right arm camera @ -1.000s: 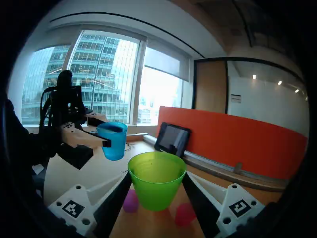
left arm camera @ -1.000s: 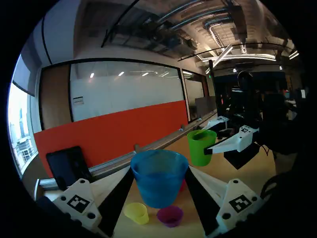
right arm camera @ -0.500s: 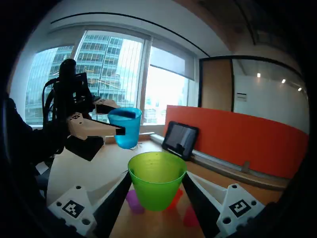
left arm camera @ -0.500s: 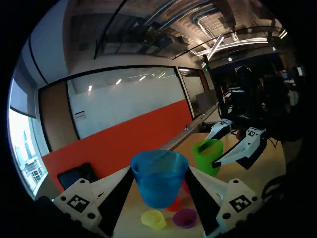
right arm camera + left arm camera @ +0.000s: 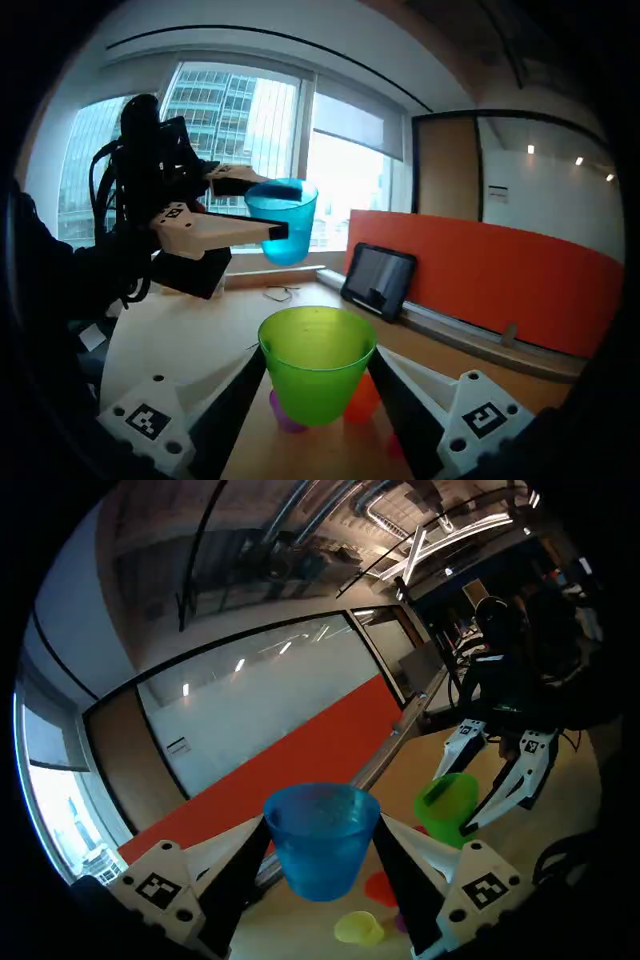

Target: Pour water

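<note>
green cup (image 5: pixel 318 376) clamped upright between both fingers of the right gripper (image 5: pixel 318 356), over the wooden table (image 5: pixel 184 336). blue cup (image 5: pixel 284 236) pinched on both sides by the left gripper (image 5: pixel 272 212), up and to the left of the green cup and apart from it (water inside cannot be told). small orange cup (image 5: pixel 362 400) and purple cup (image 5: pixel 284 418) on the table just behind the green cup, dark tablet (image 5: pixel 378 280) farther beyond it, leaning at the orange partition (image 5: pixel 520 296).
</note>
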A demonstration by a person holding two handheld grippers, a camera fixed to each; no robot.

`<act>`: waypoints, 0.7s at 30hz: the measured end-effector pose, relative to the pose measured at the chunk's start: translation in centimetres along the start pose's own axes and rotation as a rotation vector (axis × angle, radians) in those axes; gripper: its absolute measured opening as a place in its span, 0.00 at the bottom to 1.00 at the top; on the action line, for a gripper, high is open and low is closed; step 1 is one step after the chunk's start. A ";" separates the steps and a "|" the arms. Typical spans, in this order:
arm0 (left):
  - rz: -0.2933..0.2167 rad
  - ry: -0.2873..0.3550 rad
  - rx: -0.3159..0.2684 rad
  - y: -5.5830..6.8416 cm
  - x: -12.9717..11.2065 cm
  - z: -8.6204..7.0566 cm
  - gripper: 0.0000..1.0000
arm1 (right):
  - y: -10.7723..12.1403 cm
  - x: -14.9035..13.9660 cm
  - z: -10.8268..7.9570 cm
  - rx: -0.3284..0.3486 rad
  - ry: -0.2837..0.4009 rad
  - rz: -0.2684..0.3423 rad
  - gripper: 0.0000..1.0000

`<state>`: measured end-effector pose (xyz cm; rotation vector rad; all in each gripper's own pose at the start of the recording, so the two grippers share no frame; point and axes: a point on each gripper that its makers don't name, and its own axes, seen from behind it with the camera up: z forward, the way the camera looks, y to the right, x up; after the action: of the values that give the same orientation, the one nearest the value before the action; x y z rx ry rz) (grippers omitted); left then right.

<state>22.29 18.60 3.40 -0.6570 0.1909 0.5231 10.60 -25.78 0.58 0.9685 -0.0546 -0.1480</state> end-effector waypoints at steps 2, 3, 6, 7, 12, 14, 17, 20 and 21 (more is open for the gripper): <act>0.027 0.003 0.010 -0.3 0.3 0.0 0.86 | -0.3 -0.1 0.2 0.006 0.000 0.001 0.91; 0.039 0.004 0.013 -0.3 0.4 0.0 0.86 | -0.4 -0.1 0.3 0.008 0.000 0.002 0.91; 0.076 0.005 0.019 -0.5 0.8 0.1 0.86 | -0.8 -0.1 0.6 0.016 -0.001 0.002 0.91; 0.088 0.006 0.021 -0.5 1.0 0.1 0.86 | -1.0 -0.2 0.7 0.019 -0.001 0.003 0.91; 0.152 0.012 0.036 -0.6 1.8 0.0 0.86 | -1.7 -0.2 1.2 0.032 -0.001 0.004 0.91; 0.179 0.014 0.041 -0.7 2.1 0.0 0.86 | -1.9 -0.2 1.4 0.036 0.000 0.004 0.91; 0.218 0.014 0.049 -0.8 2.5 0.1 0.86 | -2.1 -0.2 1.6 0.042 0.000 0.004 0.91; 0.260 0.014 0.059 -1.1 2.8 0.1 0.86 | -2.3 -0.2 1.7 0.046 0.001 0.005 0.91; 0.272 0.014 0.062 -1.1 2.9 0.1 0.86 | -2.4 -0.2 1.7 0.046 0.002 0.006 0.91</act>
<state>25.32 19.08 3.13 -0.5775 0.3112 0.7711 9.98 -28.49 -0.38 1.0146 -0.0594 -0.1413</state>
